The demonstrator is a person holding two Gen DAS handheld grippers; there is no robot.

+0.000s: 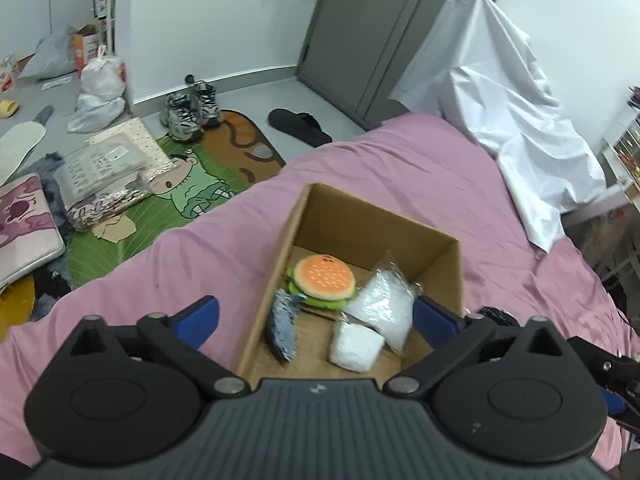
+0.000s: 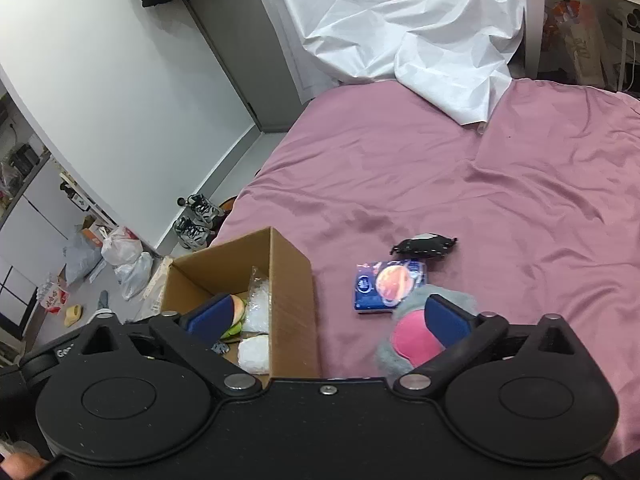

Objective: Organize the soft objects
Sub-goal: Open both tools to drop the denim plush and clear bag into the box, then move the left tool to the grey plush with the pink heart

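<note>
An open cardboard box (image 1: 452, 276) stands on the pink bed sheet (image 1: 400, 168). Inside lie a plush burger (image 1: 322, 280), a grey-blue fuzzy item (image 1: 283, 330), a clear bag of white stuff (image 1: 384, 308) and a white bundle (image 1: 354, 347). My left gripper (image 1: 316, 316) is open and empty just above the box. In the right wrist view the box (image 2: 292, 296) is at left; a blue packet (image 2: 386, 286), a black item (image 2: 424, 246) and a grey-and-pink plush (image 2: 408, 340) lie on the sheet. My right gripper (image 2: 328, 320) is open, above the box's right wall and the plush.
A white sheet (image 1: 492, 96) drapes over something at the bed's far end. The floor left of the bed holds sneakers (image 1: 190, 110), a black slipper (image 1: 298, 126), a cartoon mat (image 1: 188, 188), plastic bags (image 1: 100, 88) and packages. A desk (image 2: 580, 12) stands at far right.
</note>
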